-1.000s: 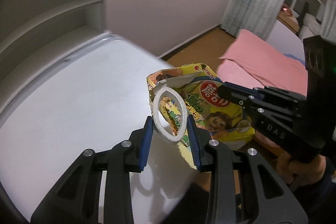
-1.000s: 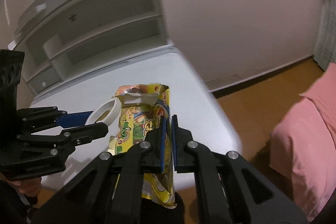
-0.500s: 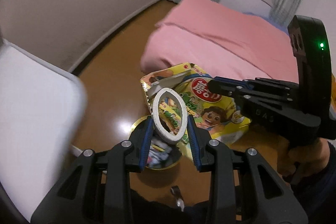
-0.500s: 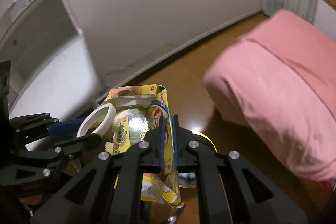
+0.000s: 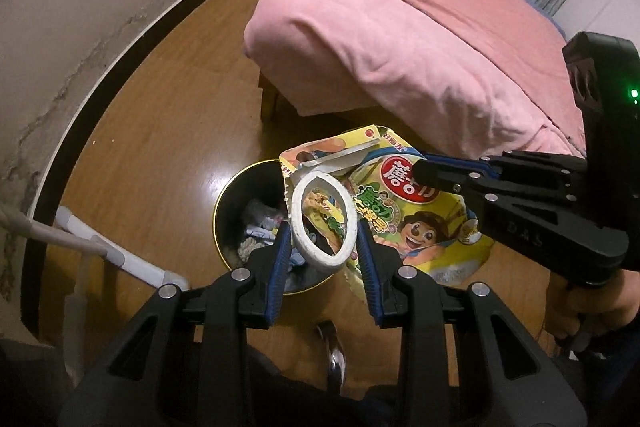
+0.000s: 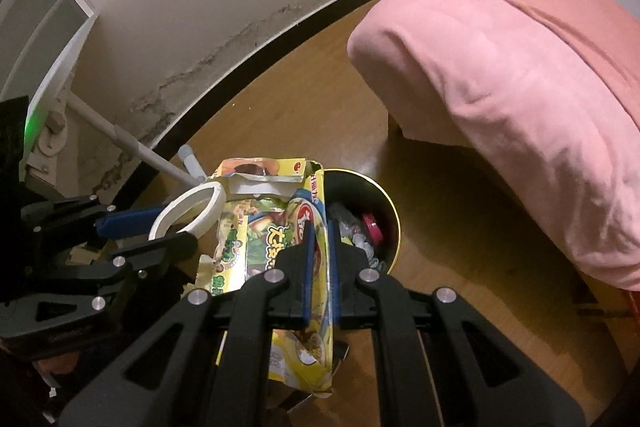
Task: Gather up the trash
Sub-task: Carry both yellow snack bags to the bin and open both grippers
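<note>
My left gripper [image 5: 323, 235] is shut on a white tape ring [image 5: 298, 223], squeezed into an oval between the blue pads. My right gripper [image 6: 321, 231] is shut on a torn yellow snack bag [image 6: 236, 239], which hangs from its pads. In the left wrist view the bag [image 5: 424, 227] sits right of the ring with the right gripper [image 5: 424, 169] pinching its upper edge. Both items hang above a round dark trash bin [image 5: 234, 223] with a yellow rim that stands on the wooden floor with crumpled trash inside. From the right wrist the bin [image 6: 366, 215] shows just right of the bag.
A bed with a pink blanket [image 5: 400, 27] stands close behind the bin. A pale wall with a dark baseboard [image 6: 280, 31] curves along the left. A white table leg and crossbar [image 5: 116, 255] stand left of the bin. A hand [image 5: 580, 311] grips the right tool.
Both grippers swung off the white table and sank over the floor, carrying the ring and the bag. The bin has come into view beneath them and grown closer.
</note>
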Motion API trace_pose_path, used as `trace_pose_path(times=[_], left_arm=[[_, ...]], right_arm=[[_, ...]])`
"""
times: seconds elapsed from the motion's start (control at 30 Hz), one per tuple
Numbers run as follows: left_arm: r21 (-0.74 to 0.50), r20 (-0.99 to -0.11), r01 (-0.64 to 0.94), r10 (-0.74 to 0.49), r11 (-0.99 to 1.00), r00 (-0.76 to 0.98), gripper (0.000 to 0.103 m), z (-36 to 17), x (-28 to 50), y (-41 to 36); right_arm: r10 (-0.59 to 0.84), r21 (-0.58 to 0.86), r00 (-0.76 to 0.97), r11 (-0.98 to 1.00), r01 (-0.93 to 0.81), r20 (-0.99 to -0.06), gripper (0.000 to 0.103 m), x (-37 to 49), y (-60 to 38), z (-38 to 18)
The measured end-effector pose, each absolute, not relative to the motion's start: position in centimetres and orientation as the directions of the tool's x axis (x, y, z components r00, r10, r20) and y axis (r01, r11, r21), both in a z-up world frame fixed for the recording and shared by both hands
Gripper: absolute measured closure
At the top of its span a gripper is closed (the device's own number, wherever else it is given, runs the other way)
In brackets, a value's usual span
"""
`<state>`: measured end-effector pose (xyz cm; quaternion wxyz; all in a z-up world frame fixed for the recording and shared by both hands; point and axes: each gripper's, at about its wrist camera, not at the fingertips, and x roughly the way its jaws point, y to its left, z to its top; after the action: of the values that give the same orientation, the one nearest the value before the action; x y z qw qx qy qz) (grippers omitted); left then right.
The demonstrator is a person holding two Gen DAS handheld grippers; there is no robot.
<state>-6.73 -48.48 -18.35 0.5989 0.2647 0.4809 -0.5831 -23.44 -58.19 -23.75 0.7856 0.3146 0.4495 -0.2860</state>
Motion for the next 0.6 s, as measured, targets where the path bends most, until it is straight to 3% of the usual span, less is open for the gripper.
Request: trace_pose_path(times=[0.23, 0.3, 0.33, 0.37, 0.4, 0.43, 0.47, 0.6], left_arm=[[-0.249, -0.883, 0.954, -0.444, 0.167, -0.153, 0.069, -19.7, -6.5, -50.1], [-0.252, -0.882, 0.952, -0.446, 0.171, -0.154, 0.055, -20.0, -6.3, -50.5], [-0.256, -0.882, 0.951, -0.445, 0.174, -0.156, 0.041, -20.2, -6.1, -50.8], [-0.258, -0.88, 0.95, -0.449, 0.174, -0.156, 0.035, -20.3, -6.1, -51.0], [-0.253, -0.879, 0.953, -0.452, 0.168, -0.154, 0.035, -20.4, -6.1, -51.2], [-0.246, -0.881, 0.954, -0.451, 0.169, -0.147, 0.035, -20.5, -6.1, -51.4], [-0.238, -0.884, 0.956, -0.446, 0.173, -0.139, 0.035, -20.7, -6.1, -51.5], [-0.243, -0.883, 0.952, -0.45, 0.188, -0.136, 0.035, -20.7, -5.7, -51.3]], right_arm=[[-0.16, 0.255, 0.44, 0.622, 0.74, -0.884, 0.096, -22.7, -59.6, -24.2], [-0.159, 0.269, 0.446, 0.608, 0.747, -0.881, 0.096, -22.7, -60.0, -24.0], [-0.163, 0.27, 0.447, 0.603, 0.751, -0.88, 0.095, -22.7, -60.2, -23.9], [-0.165, 0.271, 0.448, 0.6, 0.752, -0.879, 0.085, -22.7, -60.3, -23.8], [-0.17, 0.275, 0.452, 0.595, 0.756, -0.876, 0.075, -22.8, -60.5, -23.7], [-0.181, 0.275, 0.456, 0.589, 0.76, -0.872, 0.046, -23.0, -60.6, -23.7], [-0.197, 0.272, 0.461, 0.587, 0.762, -0.865, 0.028, -23.1, -60.7, -23.5], [-0.192, 0.278, 0.464, 0.585, 0.762, -0.865, 0.032, -23.1, -60.8, -23.6]])
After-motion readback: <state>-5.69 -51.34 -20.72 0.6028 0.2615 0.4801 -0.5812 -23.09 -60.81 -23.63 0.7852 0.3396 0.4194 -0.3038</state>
